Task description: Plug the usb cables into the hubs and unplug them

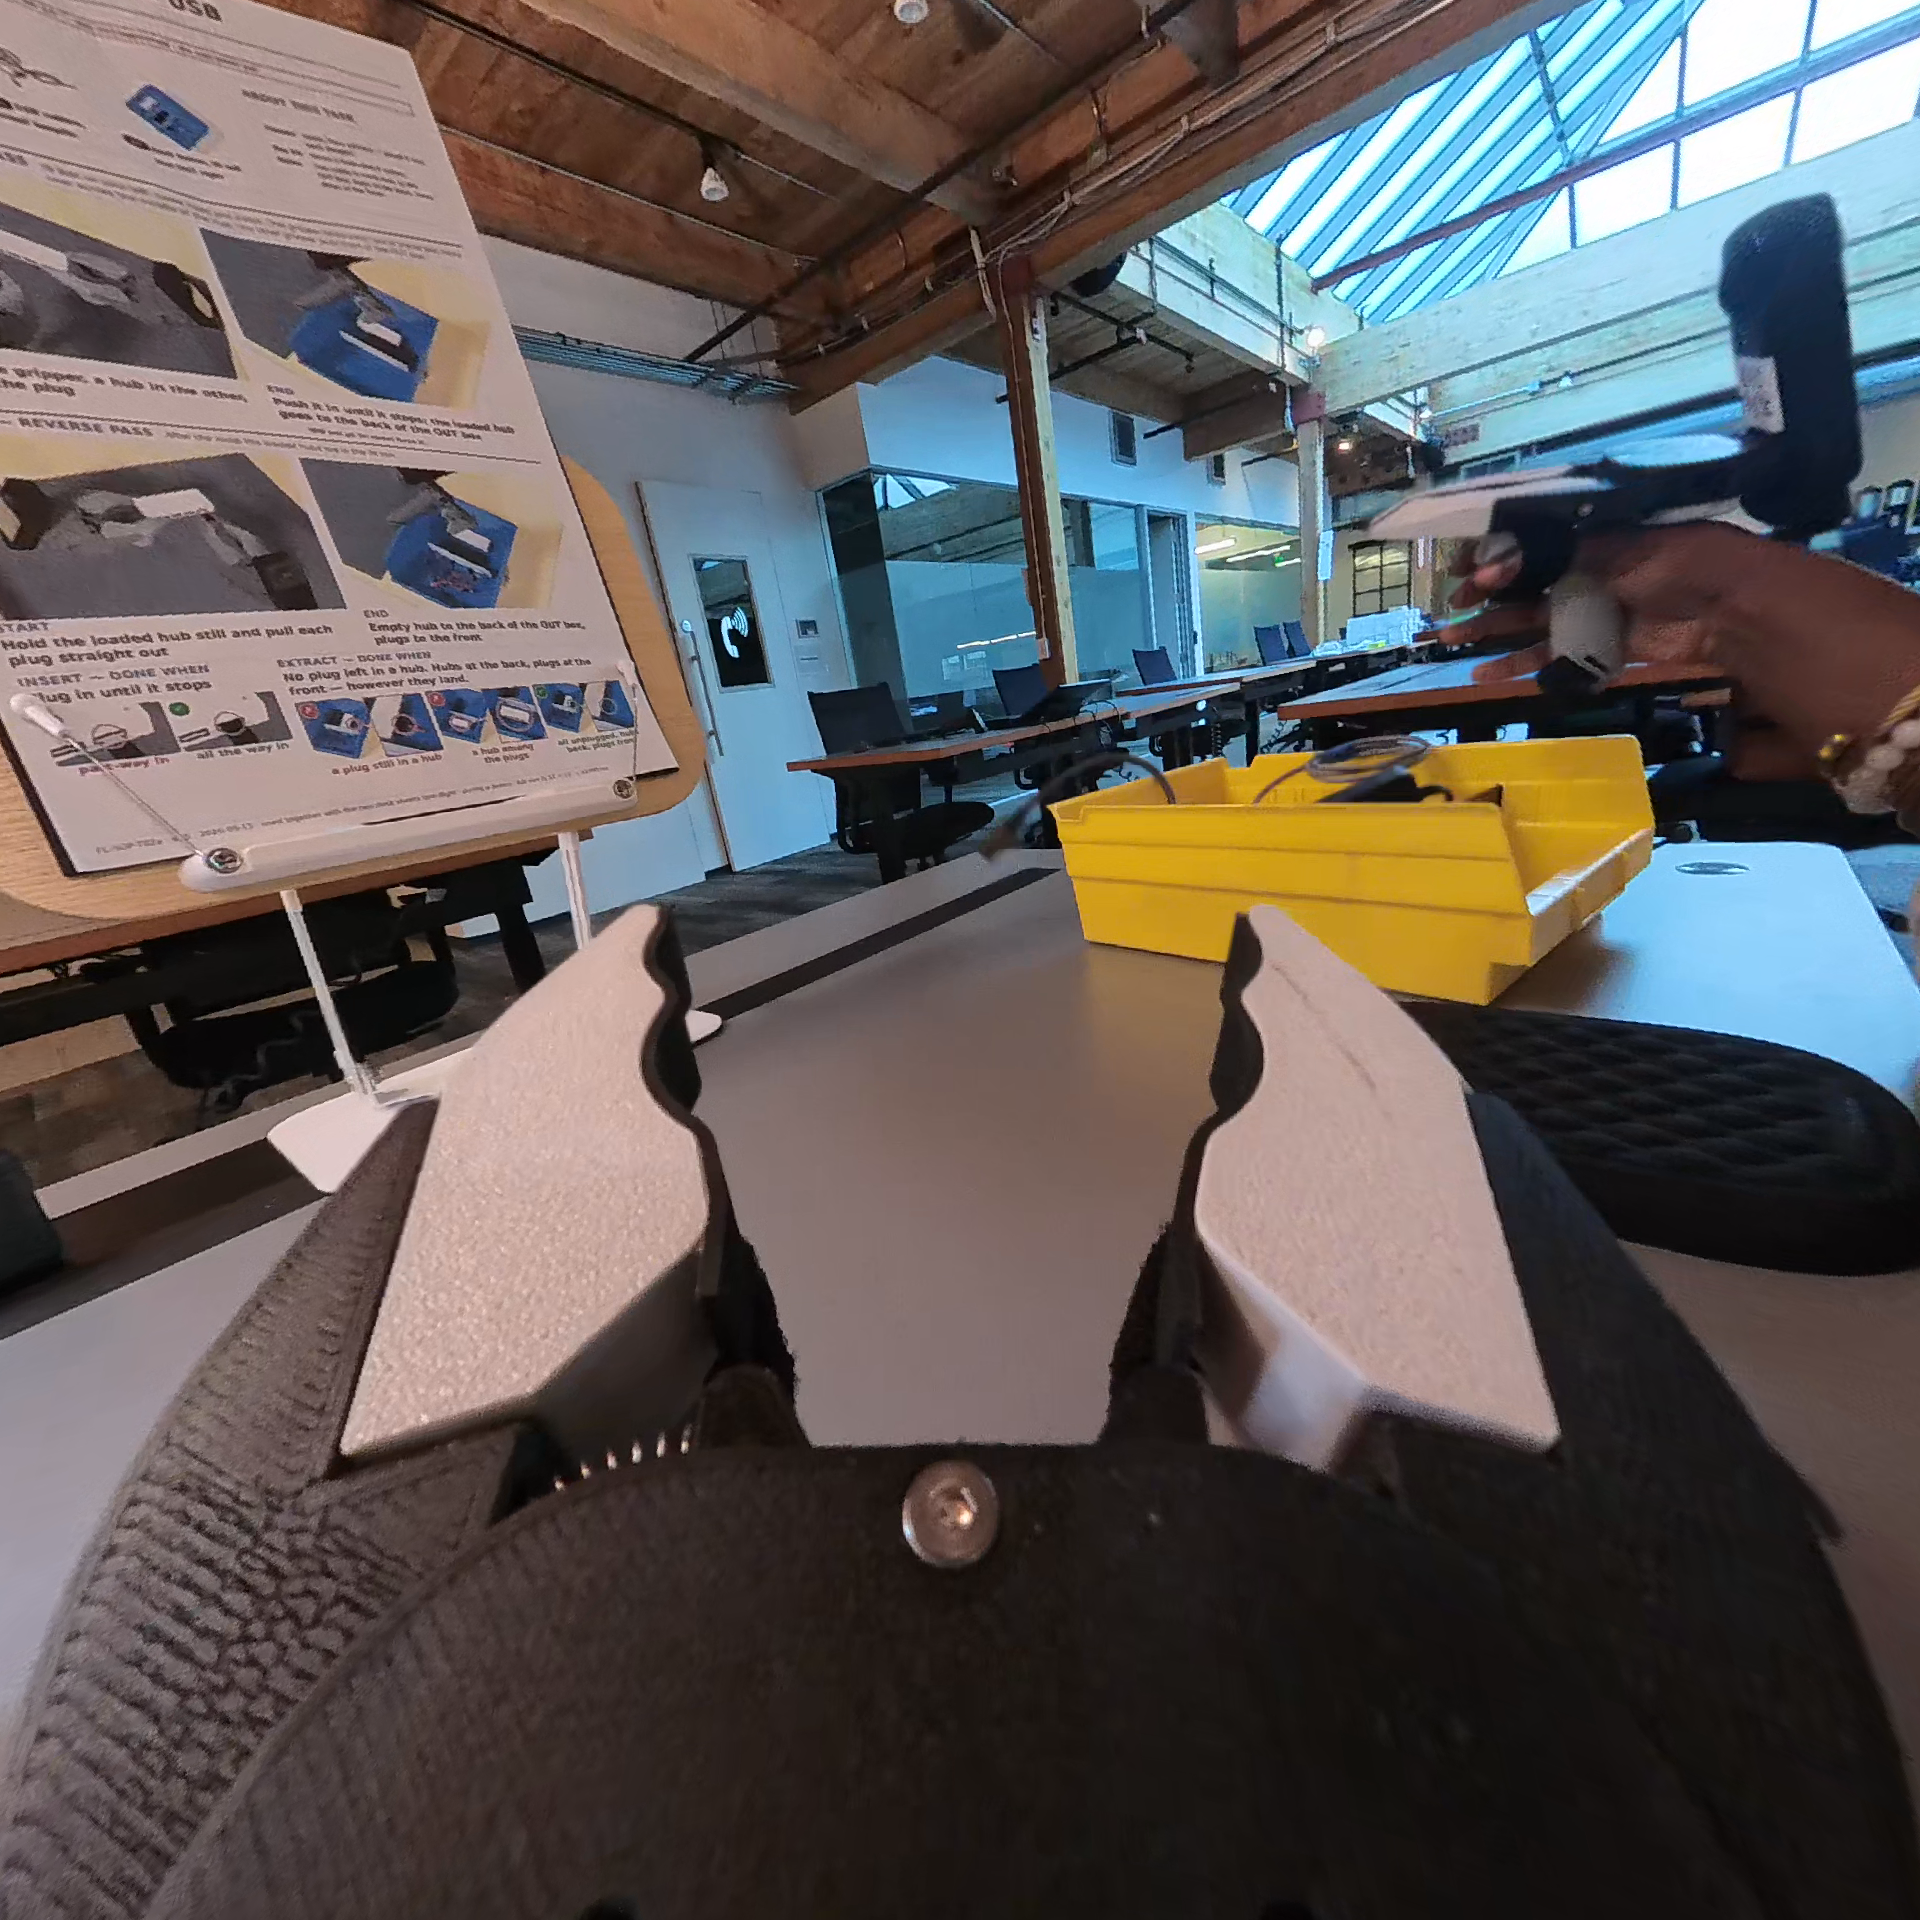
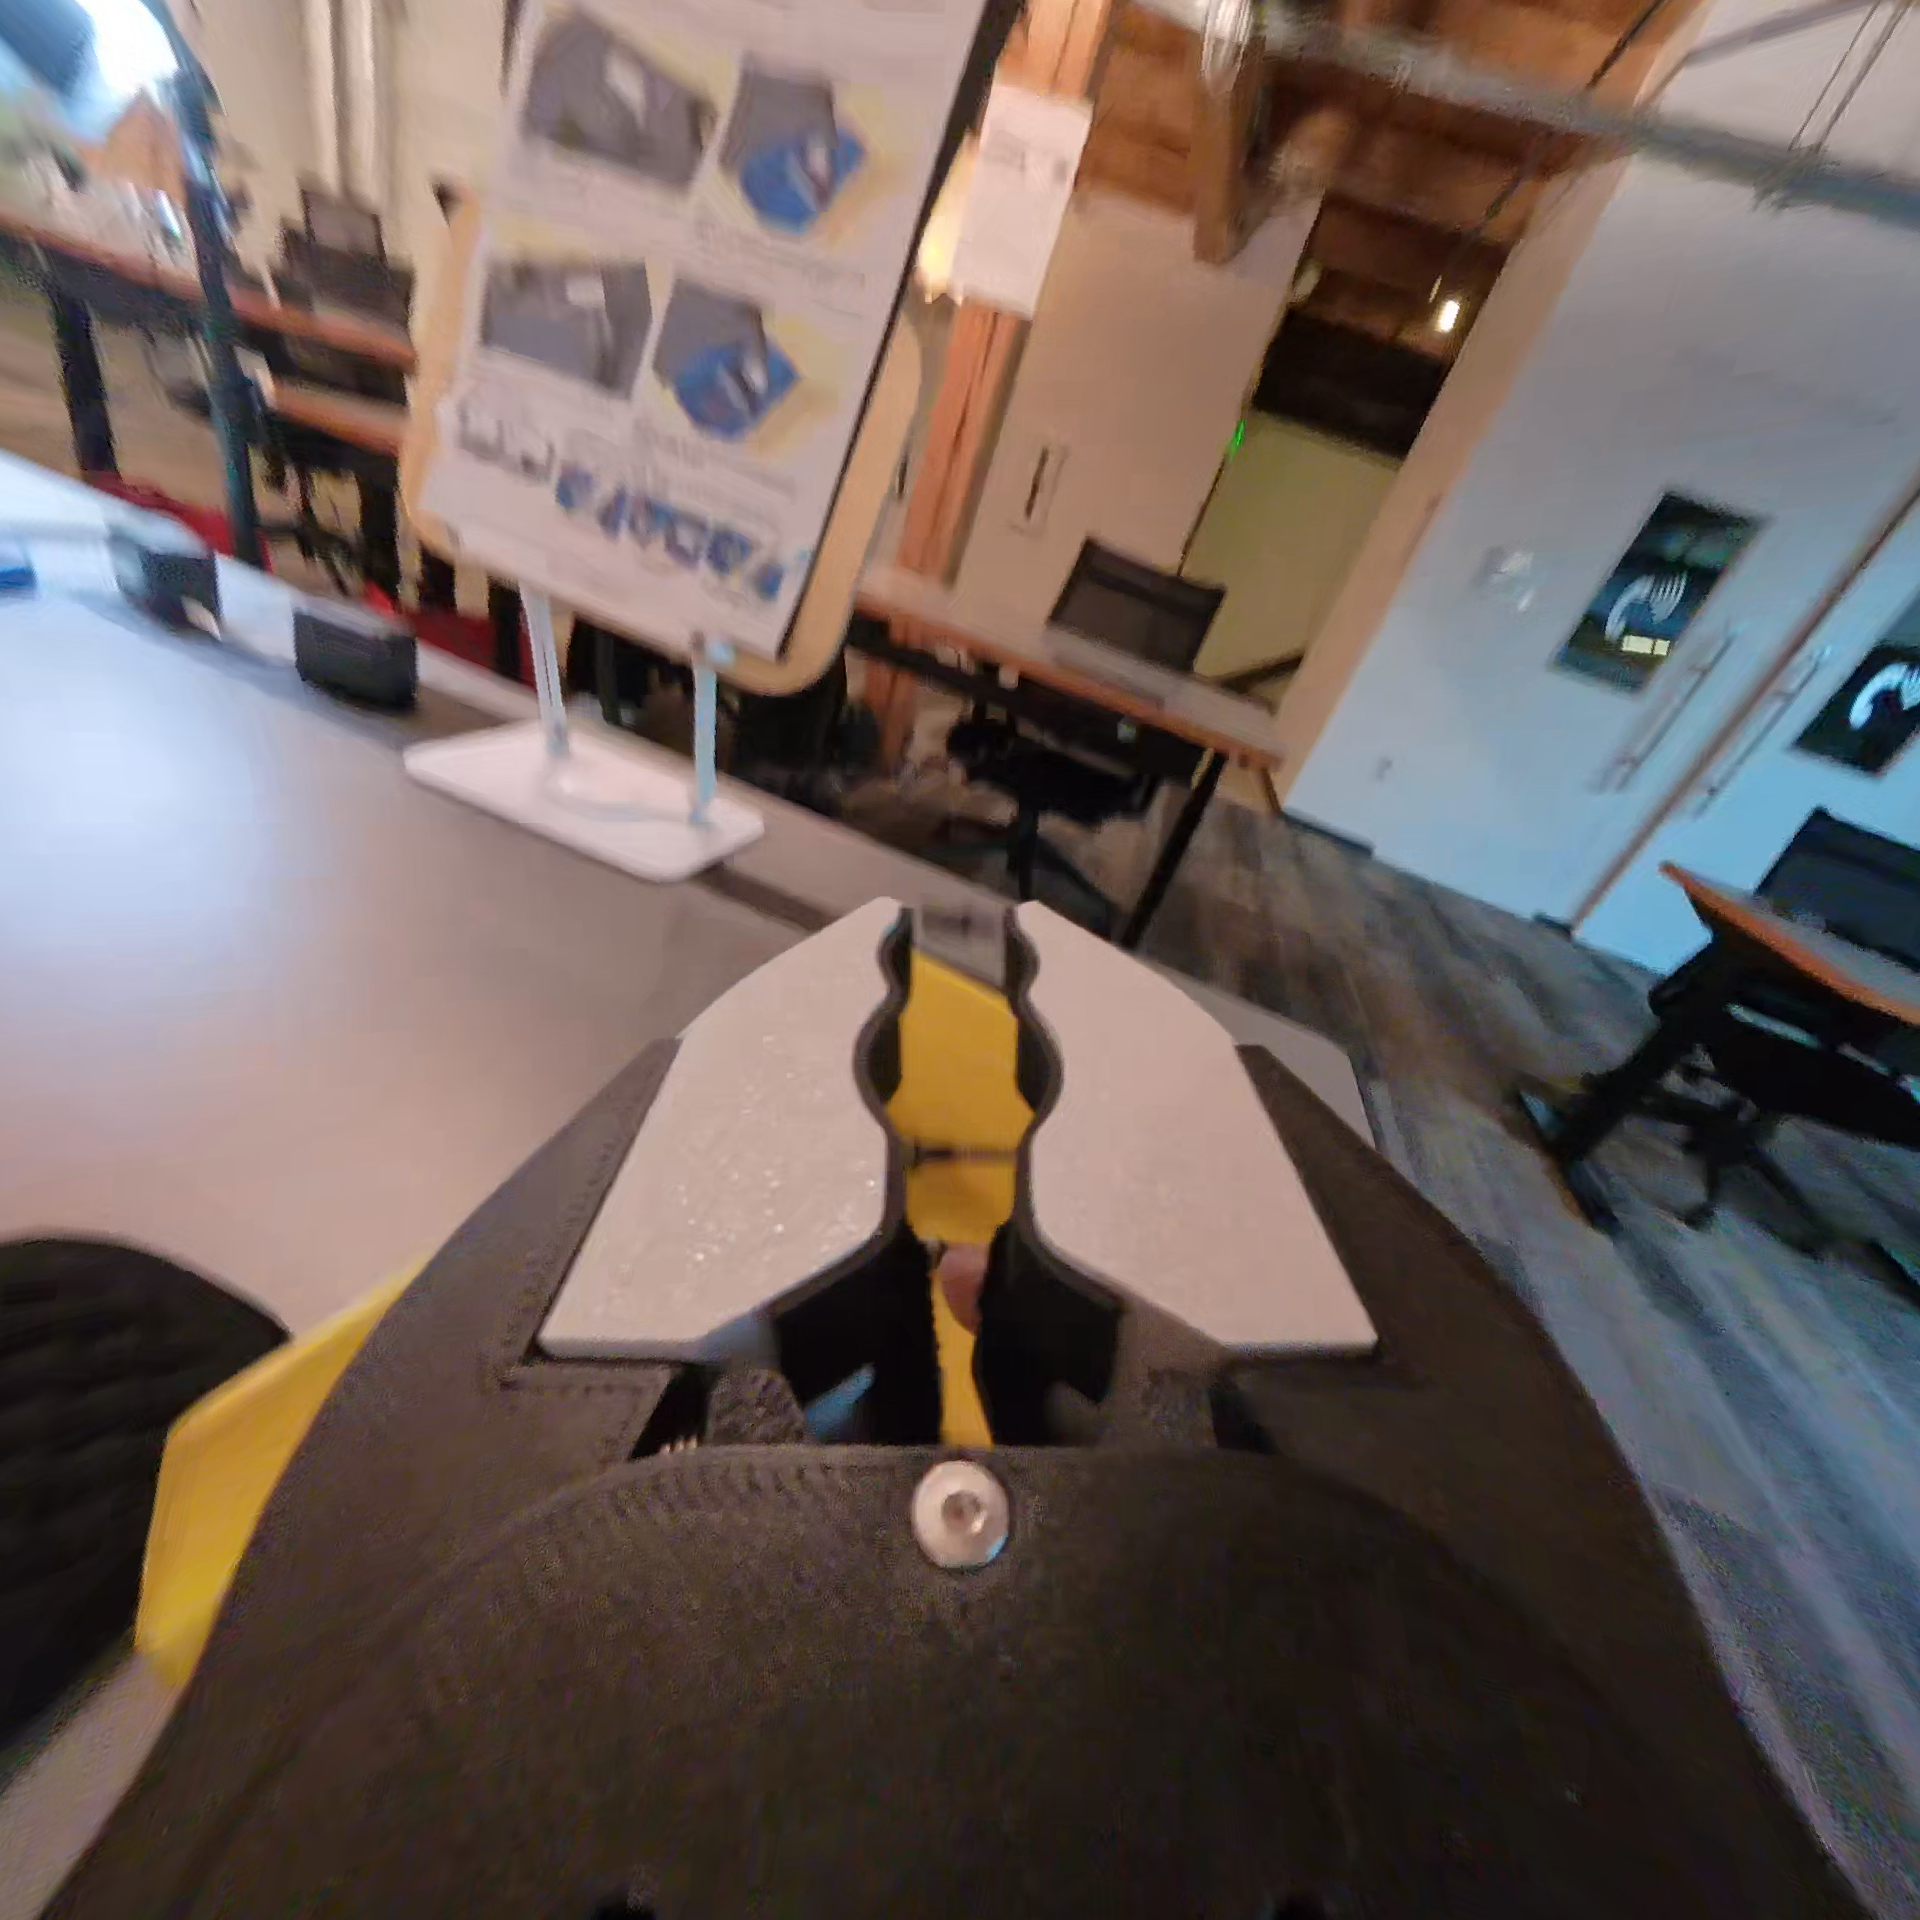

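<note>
My left gripper (image 1: 956, 935) is open and empty, low over the grey table (image 1: 935, 1143). A yellow bin (image 1: 1351, 873) stands to the right of and beyond it, with black USB cables (image 1: 1361, 753) inside; one cable end (image 1: 1003, 831) hangs over its left rim. My right gripper (image 1: 1455, 514), held by a hand, hovers above the bin. In the right wrist view it (image 2: 958, 925) is nearly shut, with a narrow gap and nothing seen gripped. The yellow bin (image 2: 951, 1049) shows through the gap. No hub is in view.
An instruction board (image 1: 291, 468) on a white stand (image 2: 582, 800) stands at the table's back left. A black mesh pad (image 1: 1683, 1132) lies right of my left gripper. A dark groove (image 1: 883, 945) runs across the table. Desks and chairs stand beyond. The left gripper's tips are roughly 40 cm from the right gripper's.
</note>
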`<state>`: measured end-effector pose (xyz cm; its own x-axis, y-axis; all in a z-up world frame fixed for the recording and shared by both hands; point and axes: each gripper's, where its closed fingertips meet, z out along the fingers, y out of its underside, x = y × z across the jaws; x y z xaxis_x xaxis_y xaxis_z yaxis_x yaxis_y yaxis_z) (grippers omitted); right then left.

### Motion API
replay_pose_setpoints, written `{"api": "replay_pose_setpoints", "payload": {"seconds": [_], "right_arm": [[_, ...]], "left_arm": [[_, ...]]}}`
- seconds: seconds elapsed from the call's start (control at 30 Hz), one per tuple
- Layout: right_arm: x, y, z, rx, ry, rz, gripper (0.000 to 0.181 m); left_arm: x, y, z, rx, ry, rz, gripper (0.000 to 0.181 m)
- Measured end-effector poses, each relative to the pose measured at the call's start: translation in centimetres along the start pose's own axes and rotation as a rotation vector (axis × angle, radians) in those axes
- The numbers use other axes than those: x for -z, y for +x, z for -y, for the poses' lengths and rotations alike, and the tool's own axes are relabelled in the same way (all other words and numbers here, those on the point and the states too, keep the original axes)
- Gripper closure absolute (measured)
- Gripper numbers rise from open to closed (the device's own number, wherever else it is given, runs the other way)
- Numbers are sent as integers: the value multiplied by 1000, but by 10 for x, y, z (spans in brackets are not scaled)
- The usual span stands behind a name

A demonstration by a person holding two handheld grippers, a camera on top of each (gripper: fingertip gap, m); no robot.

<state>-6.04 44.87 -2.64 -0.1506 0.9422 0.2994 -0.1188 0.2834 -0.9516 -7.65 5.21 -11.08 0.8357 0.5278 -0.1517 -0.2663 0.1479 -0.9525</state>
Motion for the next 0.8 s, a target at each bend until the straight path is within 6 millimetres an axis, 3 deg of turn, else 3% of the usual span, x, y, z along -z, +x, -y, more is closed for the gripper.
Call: {"api": "replay_pose_setpoints", "payload": {"seconds": [0.1, 0.2, 0.33, 0.47, 0.67, 0.73, 0.8], "right_arm": [[6, -4, -48, 70, -270, 32, 138], [8, -10, -96, 71, -532, 117, 123], [-9, -21, -124, 59, -716, 263, 116], [-24, -35, -156, 35, -974, 375, 120], [-23, -44, -208, 78, -1315, 415, 120], [-25, -41, -220, 156, -1355, 419, 148], [-29, -36, -217, 212, -1328, 399, 153]], "left_arm": [[-1, 2, -1, -5, -10, -11, 83], [0, 2, -1, 2, -5, -11, 85], [0, 3, -1, -4, -8, -18, 86], [-1, 6, -3, -18, -17, -31, 86], [0, 6, -2, -15, -13, -34, 87], [0, 7, -3, -22, -17, -39, 87], [-1, 8, -3, -27, -19, -42, 87]]}}
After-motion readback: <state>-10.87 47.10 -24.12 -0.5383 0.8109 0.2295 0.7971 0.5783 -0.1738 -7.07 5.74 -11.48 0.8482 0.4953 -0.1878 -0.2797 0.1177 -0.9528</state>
